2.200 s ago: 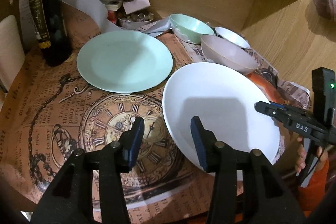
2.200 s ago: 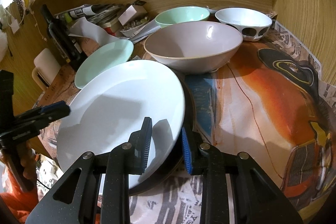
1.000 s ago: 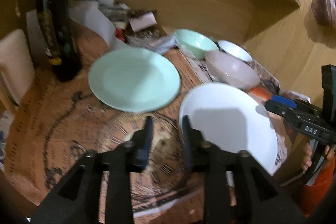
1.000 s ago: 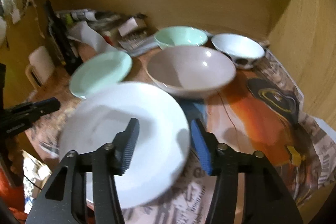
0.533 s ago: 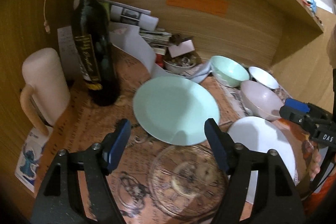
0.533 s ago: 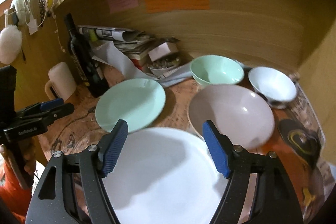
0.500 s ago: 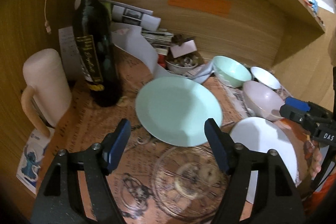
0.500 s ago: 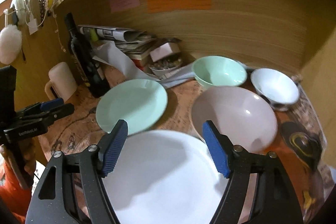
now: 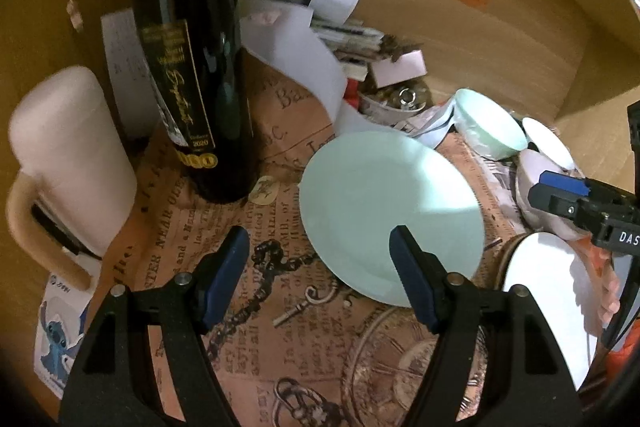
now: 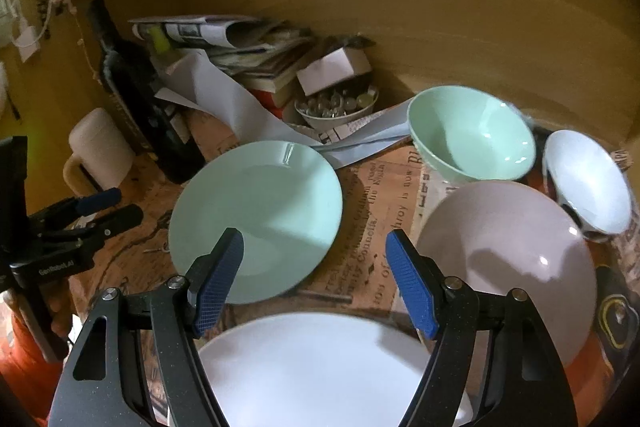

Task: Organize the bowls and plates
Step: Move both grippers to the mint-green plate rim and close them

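1. Left wrist view: the left gripper (image 9: pixel 320 275) has let go of the white plate (image 9: pixel 548 307), now flat at lower right; its jaws have just been opening and stand apart, empty. The green plate (image 9: pixel 384 203) lies ahead, its near edge clear; the bottle (image 9: pixel 192 67) crowds the upper left.
2. Right wrist view: the right gripper (image 10: pixel 314 279) has also released, jaws apart. The bowls (image 10: pixel 472 135) cluster at right.
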`<state>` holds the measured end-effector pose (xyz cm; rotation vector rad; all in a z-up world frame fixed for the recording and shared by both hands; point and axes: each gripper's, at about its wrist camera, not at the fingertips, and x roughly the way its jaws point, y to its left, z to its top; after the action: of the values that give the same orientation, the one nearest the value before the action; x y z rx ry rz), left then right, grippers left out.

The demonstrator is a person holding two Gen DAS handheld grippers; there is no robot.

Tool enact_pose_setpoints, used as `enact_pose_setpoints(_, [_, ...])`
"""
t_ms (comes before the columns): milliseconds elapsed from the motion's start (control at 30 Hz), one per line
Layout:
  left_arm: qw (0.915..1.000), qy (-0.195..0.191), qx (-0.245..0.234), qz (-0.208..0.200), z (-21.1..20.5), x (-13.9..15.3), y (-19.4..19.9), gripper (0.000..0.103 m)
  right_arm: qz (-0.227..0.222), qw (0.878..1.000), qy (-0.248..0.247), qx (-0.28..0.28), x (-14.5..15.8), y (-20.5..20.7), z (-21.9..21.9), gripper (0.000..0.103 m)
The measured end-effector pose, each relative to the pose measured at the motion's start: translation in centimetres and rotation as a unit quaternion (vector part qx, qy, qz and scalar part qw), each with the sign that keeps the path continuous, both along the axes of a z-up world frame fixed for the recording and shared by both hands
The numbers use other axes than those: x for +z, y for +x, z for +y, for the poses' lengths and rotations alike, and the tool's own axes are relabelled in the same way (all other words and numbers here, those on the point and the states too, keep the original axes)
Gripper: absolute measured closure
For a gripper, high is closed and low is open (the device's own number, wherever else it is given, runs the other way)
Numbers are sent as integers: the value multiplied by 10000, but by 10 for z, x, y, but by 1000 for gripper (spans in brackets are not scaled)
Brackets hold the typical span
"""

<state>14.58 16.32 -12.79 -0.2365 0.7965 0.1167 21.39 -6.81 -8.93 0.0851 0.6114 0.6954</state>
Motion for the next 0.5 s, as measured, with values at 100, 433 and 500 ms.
enact_pose_setpoints(100, [9997,-197,-44,98,7,-7,10,30,117,9998,-124,51,-1,13,7,33])
enact_pose_setpoints(433, [9988,-305,-179,339,13,-23,35,31,579,9968,-480,272,-12,47,33,60])
enact_pose_setpoints(500, [9982,-426,-172,395,17,-26,39,31,745,9955,-492,330,-16,53,35,63])
